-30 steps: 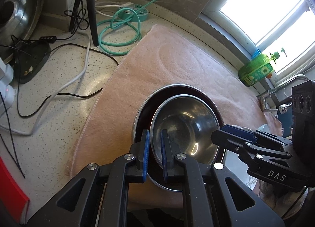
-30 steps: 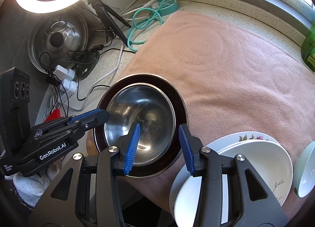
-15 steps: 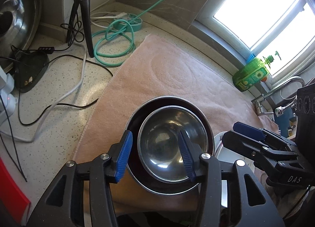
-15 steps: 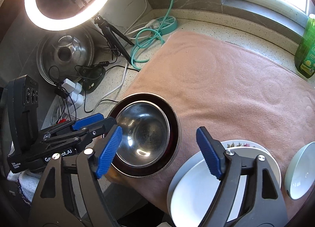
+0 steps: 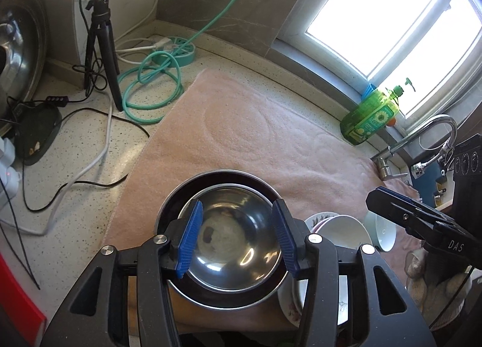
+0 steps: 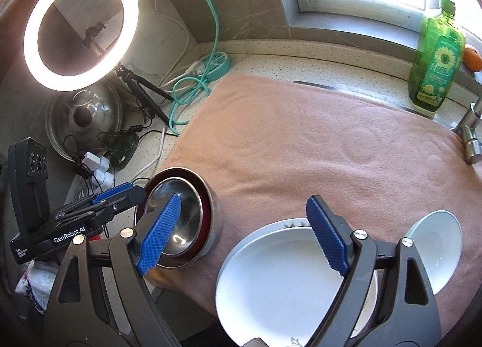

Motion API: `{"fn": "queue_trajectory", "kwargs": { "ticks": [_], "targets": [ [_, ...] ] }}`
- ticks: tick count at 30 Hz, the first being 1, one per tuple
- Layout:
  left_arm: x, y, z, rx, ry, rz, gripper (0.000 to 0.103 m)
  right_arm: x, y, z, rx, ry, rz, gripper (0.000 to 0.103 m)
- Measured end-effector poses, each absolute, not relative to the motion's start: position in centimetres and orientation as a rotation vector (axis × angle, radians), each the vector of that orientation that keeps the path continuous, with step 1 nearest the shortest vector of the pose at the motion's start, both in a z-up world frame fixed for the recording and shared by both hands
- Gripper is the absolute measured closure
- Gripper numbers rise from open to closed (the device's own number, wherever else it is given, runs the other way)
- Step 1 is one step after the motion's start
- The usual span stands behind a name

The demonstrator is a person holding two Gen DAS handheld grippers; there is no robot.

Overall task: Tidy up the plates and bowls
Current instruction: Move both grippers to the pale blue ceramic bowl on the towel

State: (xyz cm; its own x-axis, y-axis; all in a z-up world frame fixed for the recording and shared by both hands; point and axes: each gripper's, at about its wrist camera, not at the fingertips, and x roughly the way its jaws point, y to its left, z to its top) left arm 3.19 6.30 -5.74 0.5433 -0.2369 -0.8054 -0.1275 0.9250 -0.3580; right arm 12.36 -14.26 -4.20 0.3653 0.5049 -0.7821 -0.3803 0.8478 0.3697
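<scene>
- My left gripper (image 5: 238, 238) stands with jaws wide apart, holding nothing. A second ago those jaws were nearly together over the near rim of the steel bowl (image 5: 232, 232); they have since let go and drawn back above it.
- My right gripper (image 6: 244, 238) also has its jaws spread wide and empty. It was poised over the steel bowl a second ago; it has since lifted and swung toward the white plate (image 6: 289, 280).
- The steel bowl now sits nested inside the dark-lined bowl (image 5: 220, 178), level, on the pink towel (image 5: 241, 124) at the near left corner. Neither gripper touches it.
- The white plate lies on a flowered plate (image 6: 289, 222) just right of the nested bowls; only the lower one's rim shows. A small white bowl (image 6: 436, 244) rests further right, tilted, near the stack.
- Judgement: the nesting of the two metal bowls looks complete, and the release confirms that step is closed.
- Judgement: the plates and small white bowl are the remaining work. My right jaws already bracket the white plate, so that stack is the likely next item.
- Risk noted: the stack lies at the towel's near edge.
</scene>
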Motion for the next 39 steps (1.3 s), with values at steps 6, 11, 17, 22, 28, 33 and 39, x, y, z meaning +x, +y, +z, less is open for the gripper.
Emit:
{"fn": "queue_trajectory", "kwargs": {
  "ticks": [6, 11, 17, 22, 28, 33, 39],
  "targets": [
    [4.1, 3.6, -5.2, -0.388, 0.998, -0.129, 0.056, 12.9, -18.5, -4.2, 0.165, 1.038, 0.491, 0.015],
    [4.9, 0.1, -5.1, -0.355, 1.01, -0.206, 0.056, 13.0, -22.7, -4.4, 0.209, 1.034, 0.426, 0.015],
    [5.9, -4.1, -5.0, -0.332, 1.018, -0.293, 0.056, 12.9, -27.8, -4.9, 0.247, 1.038, 0.344, 0.015],
    [6.6, -7.3, -5.3, -0.311, 1.032, -0.362, 0.056, 12.6, -31.5, -5.6, 0.275, 1.045, 0.283, 0.015],
    [7.1, -11.3, -6.6, -0.284, 1.073, -0.434, 0.056, 11.9, -35.3, -6.9, 0.313, 1.066, 0.216, 0.015],
    [7.7, -14.0, -7.3, -0.272, 1.099, -0.48, 0.056, 11.3, -37.8, -8.2, 0.343, 1.086, 0.171, 0.015],
    [8.2, -16.6, -8.7, -0.263, 1.135, -0.509, 0.056, 10.7, -39.9, -9.9, 0.368, 1.104, 0.135, 0.015]
  ]
}}
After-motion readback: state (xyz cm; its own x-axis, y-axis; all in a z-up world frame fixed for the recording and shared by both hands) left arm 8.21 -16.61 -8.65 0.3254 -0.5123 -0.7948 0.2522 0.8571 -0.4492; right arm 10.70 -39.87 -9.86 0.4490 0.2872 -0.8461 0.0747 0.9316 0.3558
